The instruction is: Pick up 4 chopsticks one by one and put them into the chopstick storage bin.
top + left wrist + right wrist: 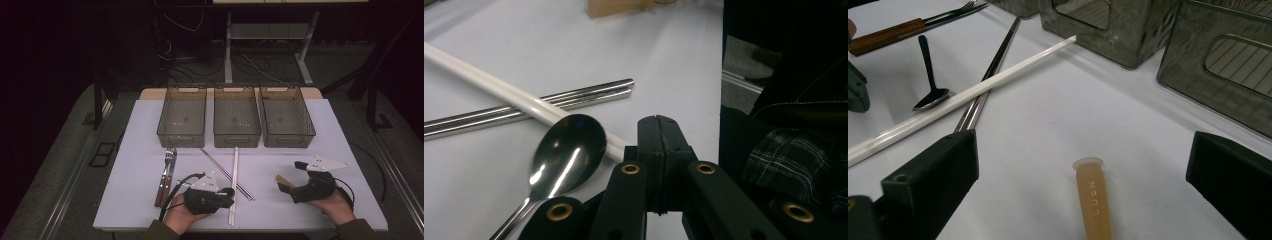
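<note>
Three dark, see-through baskets stand side by side at the far part of the white tabletop [310,130]: the left basket [182,117], the middle basket [236,117] and the right basket [287,117]. In the high view nothing lies inside any of them; only the ribbed bottoms show. Each basket has a cut-out handle in its end wall.

In front of the baskets lie two forks with wooden handles [166,176], a pair of metal chopsticks [227,173] and a long white stick [233,185] that crosses over the chopsticks. A steel spoon [569,155] lies just beside the left gripper [227,194], with its bowl against the white stick. The jaws of the left gripper are pressed together and hold nothing.

The right gripper [290,176] is wide open and empty. Between its jaws a beige plastic handle [1092,202] lies on the tabletop, not touching either jaw. On this handle stand raised letters that seem to read "LUSN". No other writing can be read on the things.
</note>
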